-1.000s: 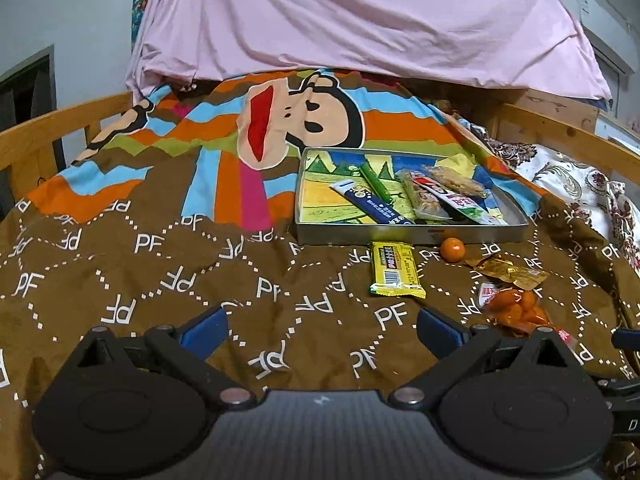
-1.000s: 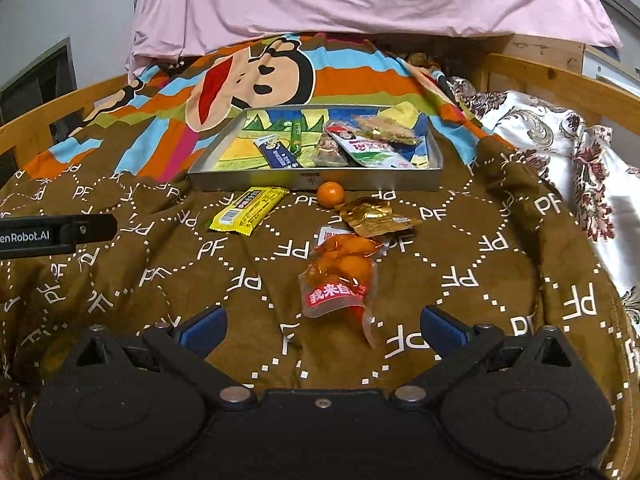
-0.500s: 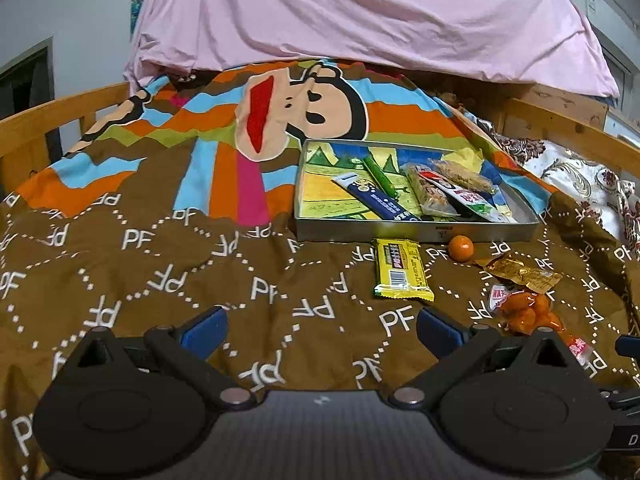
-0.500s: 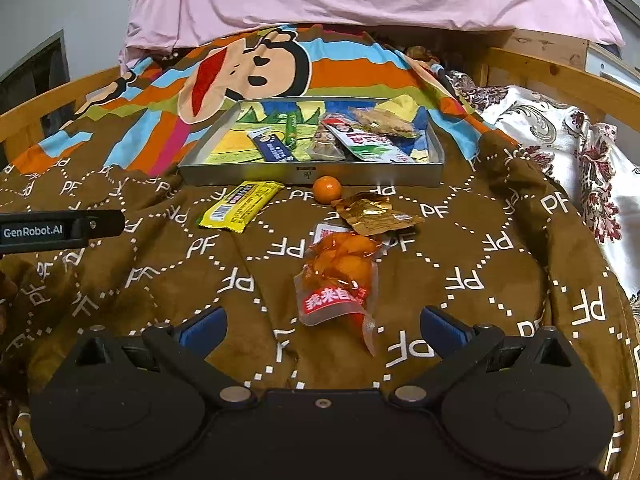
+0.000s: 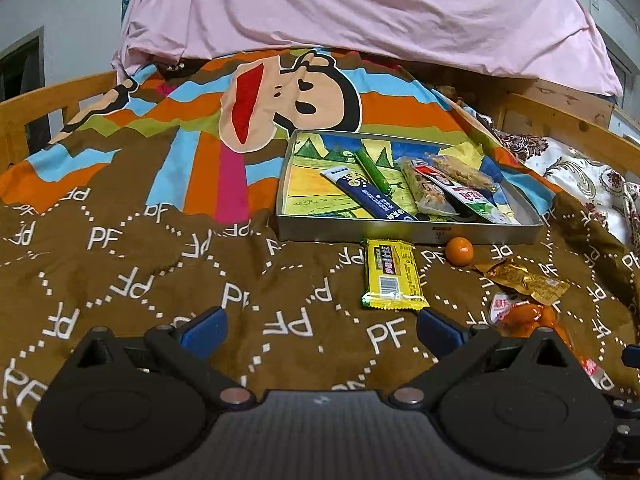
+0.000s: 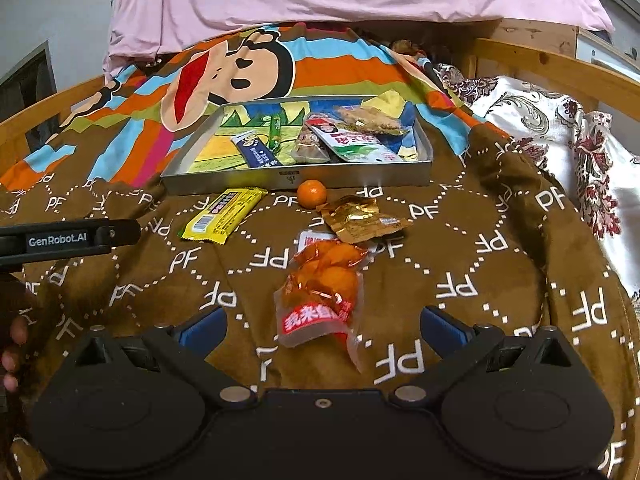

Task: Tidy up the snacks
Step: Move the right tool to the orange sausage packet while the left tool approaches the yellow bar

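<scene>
A metal tray (image 5: 408,234) (image 6: 352,176) lies on the bed's brown blanket and holds several snack packets. In front of it lie a yellow bar (image 5: 392,274) (image 6: 224,218), a small orange (image 5: 459,251) (image 6: 311,193), a gold wrapper (image 5: 524,280) (image 6: 360,220) and an orange-filled clear bag (image 5: 524,316) (image 6: 324,292). My left gripper (image 5: 320,330) is open and empty, just short of the yellow bar. My right gripper (image 6: 322,326) is open, its fingers either side of the near end of the orange bag. The left gripper's side (image 6: 68,238) shows in the right wrist view.
Wooden bed rails (image 5: 52,100) (image 6: 560,68) run along both sides. A pink sheet (image 5: 360,8) is heaped at the far end. A floral cloth (image 6: 560,128) lies to the right. A hand (image 6: 12,344) shows at the left edge.
Both grippers have moved forward toward the snacks. The yellow bar is now closer to the left gripper and the orange bag now lies between the right fingers. Nothing was grasped.
</scene>
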### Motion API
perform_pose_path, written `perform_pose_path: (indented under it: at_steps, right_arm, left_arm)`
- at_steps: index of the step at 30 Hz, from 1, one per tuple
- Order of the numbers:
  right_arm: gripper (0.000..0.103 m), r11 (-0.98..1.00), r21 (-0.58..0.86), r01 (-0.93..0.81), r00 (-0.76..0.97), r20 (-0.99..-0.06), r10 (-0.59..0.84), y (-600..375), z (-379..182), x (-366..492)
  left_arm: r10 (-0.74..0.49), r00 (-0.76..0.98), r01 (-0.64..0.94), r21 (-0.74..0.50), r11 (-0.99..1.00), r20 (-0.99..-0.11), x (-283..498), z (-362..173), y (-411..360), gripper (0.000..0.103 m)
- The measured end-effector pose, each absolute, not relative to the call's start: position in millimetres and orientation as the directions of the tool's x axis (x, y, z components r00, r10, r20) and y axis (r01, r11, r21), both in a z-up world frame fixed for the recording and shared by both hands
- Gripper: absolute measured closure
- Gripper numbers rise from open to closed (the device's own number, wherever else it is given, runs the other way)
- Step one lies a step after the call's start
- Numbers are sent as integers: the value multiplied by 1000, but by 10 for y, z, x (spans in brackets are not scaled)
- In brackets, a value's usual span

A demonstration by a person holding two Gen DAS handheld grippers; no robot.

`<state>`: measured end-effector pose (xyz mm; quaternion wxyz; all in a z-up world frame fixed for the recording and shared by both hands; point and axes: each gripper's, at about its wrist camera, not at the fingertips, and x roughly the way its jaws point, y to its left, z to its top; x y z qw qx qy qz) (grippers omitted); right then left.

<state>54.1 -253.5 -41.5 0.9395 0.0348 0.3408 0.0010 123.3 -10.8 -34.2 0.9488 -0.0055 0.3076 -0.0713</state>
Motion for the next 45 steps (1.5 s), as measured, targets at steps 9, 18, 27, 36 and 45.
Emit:
perform_pose_path:
  at_steps: [9, 18, 27, 36, 45]
  right_arm:
    - [1, 991, 120, 52, 731, -681, 44, -2679, -456, 728]
    - [1, 977, 208, 47, 662, -739, 125, -2811, -557, 928]
    - [1, 976, 213, -43, 629, -753, 192, -2733, -703, 1234]
    - [0, 959, 272, -76, 655, -712, 254, -2710, -731, 1307]
    - [2, 943, 329, -44, 698, -665, 265, -2767, -712, 1376]
  left_arm:
    - [-151, 796, 145, -57, 988, -586, 1481, -361, -269, 0]
    - [-169, 775, 170, -56, 984, -608, 1728, -384, -387, 1]
    - [-193, 733, 215, -47, 975, -652, 2002, -508, -460, 0]
    - [-235, 664, 306, -29, 952, -710, 2362, -704, -673, 1]
    - [-222, 653, 349, 28, 937, -724, 2492, -800, -845, 1]
